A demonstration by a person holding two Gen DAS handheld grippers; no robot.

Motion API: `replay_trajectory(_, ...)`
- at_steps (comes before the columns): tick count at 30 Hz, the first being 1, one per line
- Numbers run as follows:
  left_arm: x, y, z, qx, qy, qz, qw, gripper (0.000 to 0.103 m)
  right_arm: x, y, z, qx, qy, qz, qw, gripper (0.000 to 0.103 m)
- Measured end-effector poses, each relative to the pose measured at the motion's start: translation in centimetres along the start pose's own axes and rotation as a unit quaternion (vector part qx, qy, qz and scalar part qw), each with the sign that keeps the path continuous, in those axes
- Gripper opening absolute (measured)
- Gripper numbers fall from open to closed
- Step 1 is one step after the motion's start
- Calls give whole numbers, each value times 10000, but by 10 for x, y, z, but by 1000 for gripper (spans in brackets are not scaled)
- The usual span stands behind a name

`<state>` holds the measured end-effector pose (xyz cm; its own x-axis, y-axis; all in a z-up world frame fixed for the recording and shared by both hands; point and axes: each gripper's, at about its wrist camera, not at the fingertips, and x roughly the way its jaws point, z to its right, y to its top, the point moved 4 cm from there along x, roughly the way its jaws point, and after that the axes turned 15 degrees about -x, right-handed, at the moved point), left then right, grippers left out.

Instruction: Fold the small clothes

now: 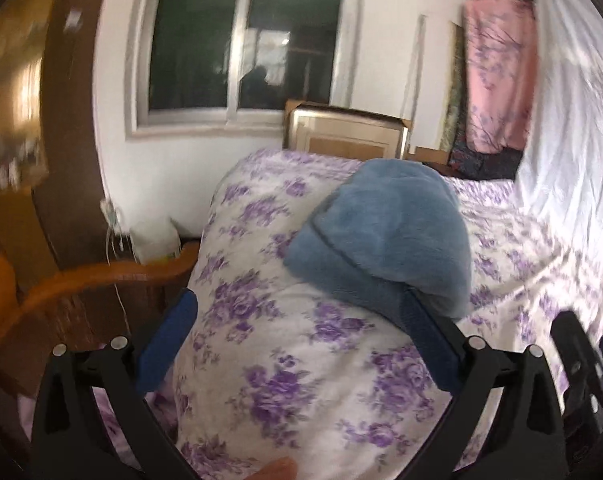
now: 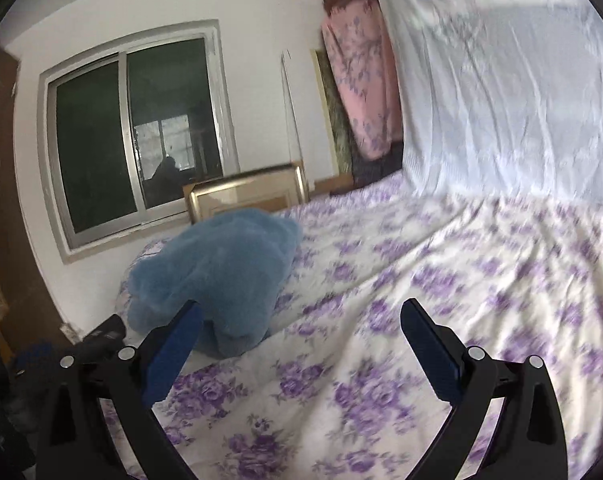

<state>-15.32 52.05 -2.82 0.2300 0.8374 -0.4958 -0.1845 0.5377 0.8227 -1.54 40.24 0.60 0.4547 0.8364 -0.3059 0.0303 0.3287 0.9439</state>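
A fluffy blue garment (image 1: 385, 236) lies bunched on the white bedsheet with purple flowers (image 1: 277, 360). In the left wrist view my left gripper (image 1: 297, 336) stands open, its right fingertip just under the garment's near edge and nothing between the fingers. In the right wrist view the same blue garment (image 2: 217, 276) sits at the left on the bed (image 2: 421, 280). My right gripper (image 2: 301, 336) is open above the sheet, with its left finger overlapping the garment's near edge. The other gripper (image 1: 585, 364) shows at the right edge of the left wrist view.
A wooden chair arm (image 1: 101, 284) and dark wooden furniture stand left of the bed. Behind the bed are a window (image 2: 137, 136), a framed picture (image 2: 253, 192), a pink flowered cloth (image 2: 365, 72) and a white sheet (image 2: 501, 92) hanging at the right.
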Motion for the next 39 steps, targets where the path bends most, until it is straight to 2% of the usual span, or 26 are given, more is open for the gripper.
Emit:
replay_trajectory(2,-1,0,4,62,76,82,9999,99,-2,4,2,-190,-128,47,9997,100)
replay_trajectory(7,18,-4,2,-44,94,-216,9997,99,18,-1,1,-266,405,-313,9983,100)
replay_trajectory(12,23,-5,-2,-107,145,-289,9994,98,29,-8,-4,-230,571,-515,9968,100)
replay_trajectory(16,13,-5,1,-3,197,4,9998,99,28,-9,0,-73,571,-498,9971,100)
replay_trajectory(26,0,-4,11,233,181,386,9988,99,28,-13,13,271,545,-502,9969,100)
replay_trajectory(30,-12,3,8,166,73,610,9980,99,16,-10,16,347,652,-254,9969,100)
replay_trajectory(33,-26,15,2,-50,-7,950,9955,99,3,-4,15,299,792,10,9964,100)
replay_trajectory(35,-19,15,2,-57,73,739,9972,99,0,-1,8,122,826,64,9965,100)
replay_trajectory(37,-7,3,1,-21,259,235,9994,99,-2,0,1,-62,806,64,9967,100)
replay_trajectory(39,-7,-2,-9,-118,451,53,9989,99,-5,-1,-5,-232,790,45,9966,100)
